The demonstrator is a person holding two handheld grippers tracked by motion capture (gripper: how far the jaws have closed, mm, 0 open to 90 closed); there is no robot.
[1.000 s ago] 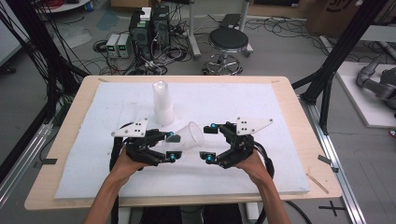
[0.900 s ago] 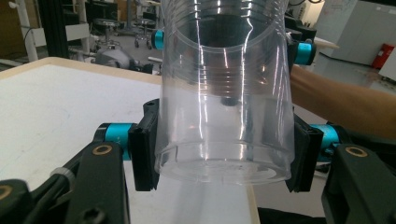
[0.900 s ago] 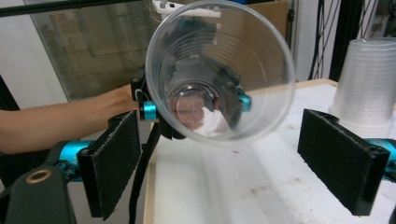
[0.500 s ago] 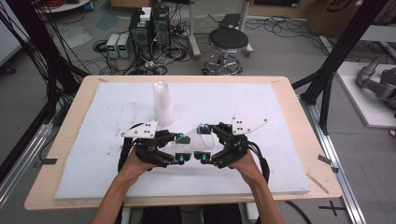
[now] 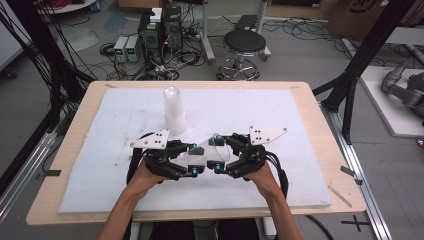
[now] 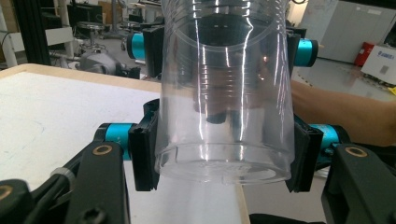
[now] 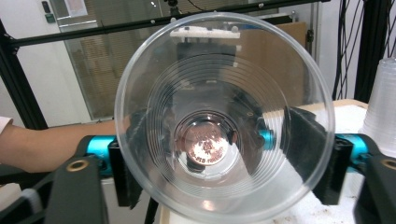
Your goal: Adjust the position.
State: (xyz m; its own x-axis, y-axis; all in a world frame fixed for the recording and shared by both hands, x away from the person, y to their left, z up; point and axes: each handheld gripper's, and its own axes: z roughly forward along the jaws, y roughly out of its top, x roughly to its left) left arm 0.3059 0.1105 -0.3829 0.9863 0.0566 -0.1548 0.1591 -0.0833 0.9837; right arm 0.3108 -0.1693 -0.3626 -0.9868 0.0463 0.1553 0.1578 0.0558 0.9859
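Both claws pinch one clear cup (image 5: 206,152): left claw (image 6: 219,161) at its base, right claw (image 7: 224,161), just closing, at its rim.

Clear plastic cup (image 5: 204,152): transparent, tapered, ribbed near the rim, round flat base. Lies on its side above the white-covered bench (image 5: 300,130), near the front centre, base toward the left, open mouth toward the right. In the left gripper view (image 6: 224,93) the base end sits clamped between two black pads. In the right gripper view (image 7: 224,121) the rim faces the camera between the pads.

Stack of clear cups (image 5: 174,109): upright, mouth down, farther back, left of centre.
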